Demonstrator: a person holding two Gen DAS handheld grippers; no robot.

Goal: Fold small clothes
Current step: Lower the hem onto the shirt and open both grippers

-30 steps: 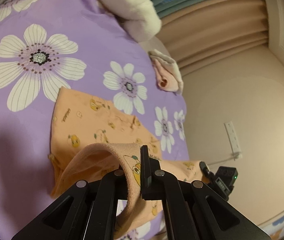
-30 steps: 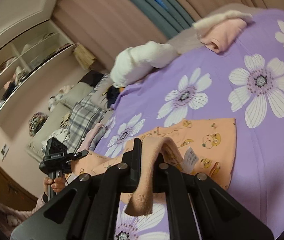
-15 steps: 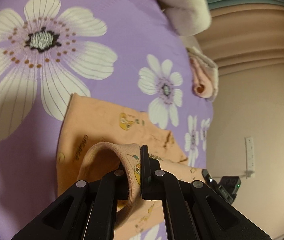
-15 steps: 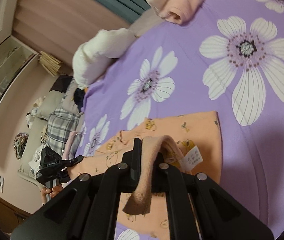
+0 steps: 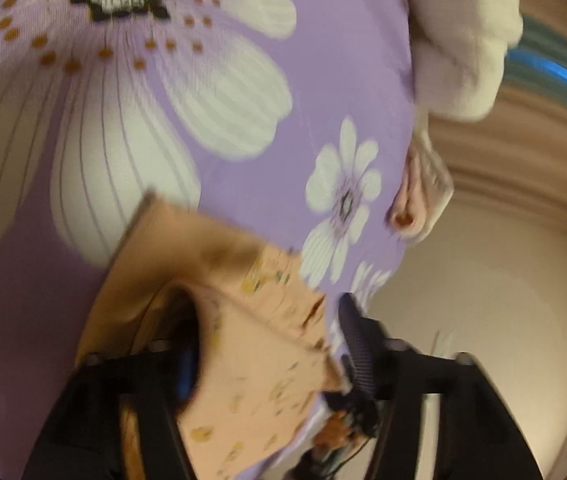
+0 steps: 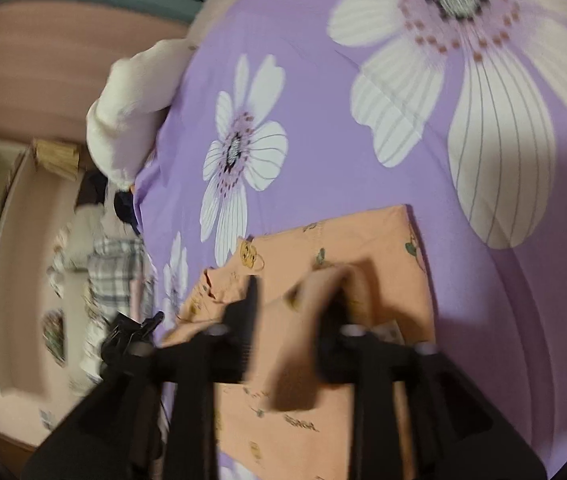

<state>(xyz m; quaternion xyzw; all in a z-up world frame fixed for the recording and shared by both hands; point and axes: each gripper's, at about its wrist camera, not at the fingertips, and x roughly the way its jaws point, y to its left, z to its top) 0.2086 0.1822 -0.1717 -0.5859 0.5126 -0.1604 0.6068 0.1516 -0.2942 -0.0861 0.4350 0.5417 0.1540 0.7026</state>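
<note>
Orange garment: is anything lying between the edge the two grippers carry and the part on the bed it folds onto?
Nothing visible. The orange garment lies flat on the purple bedspread, bare on top. Both the left gripper and right gripper have jaws opening with the edge between them. The rolled pink cloth lies well clear.

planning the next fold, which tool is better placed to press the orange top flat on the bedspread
Probably right. The right tool sits over the orange top, where it lies flat. Both are opening, cloth still between; the left tool has a raised fold.
</note>
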